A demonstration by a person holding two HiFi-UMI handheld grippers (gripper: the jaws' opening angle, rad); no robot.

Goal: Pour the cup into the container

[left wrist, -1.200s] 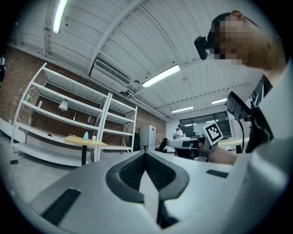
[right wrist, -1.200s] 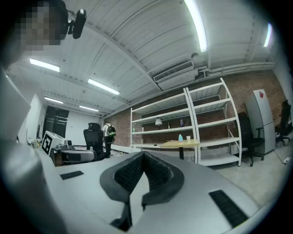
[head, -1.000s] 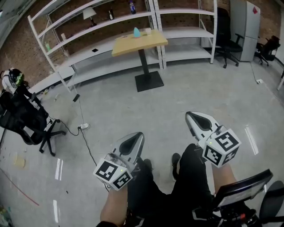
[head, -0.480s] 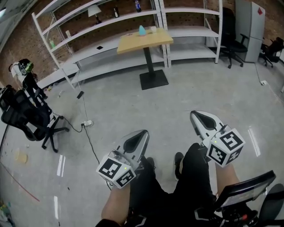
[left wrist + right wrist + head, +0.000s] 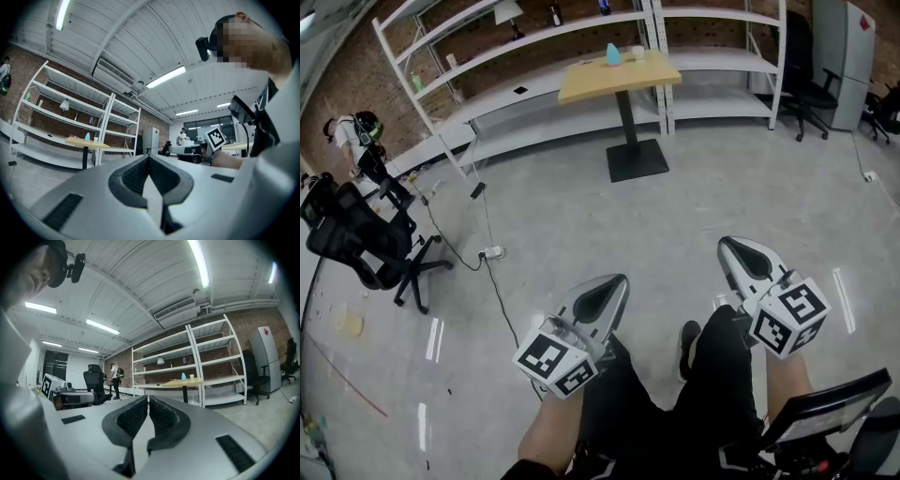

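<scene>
The head camera looked steeply down over the person's legs (image 5: 712, 375), with the left gripper (image 5: 617, 286) and right gripper (image 5: 731, 248) near, and the wooden table (image 5: 621, 77) and white shelving (image 5: 478, 112) far. Each gripper camera sat close behind its own jaws, facing level toward that far wall. All three views shared the table and shelving. The left gripper view caught the right gripper at its right.

Bright, even light comes from ceiling strip lamps (image 5: 199, 262) glaring white high above the right gripper (image 5: 147, 400); the floor (image 5: 581, 216) ahead of it shows only faint shadows. Both gripper views bulge like fisheyes, black at the corners, soft nearest the lens
</scene>
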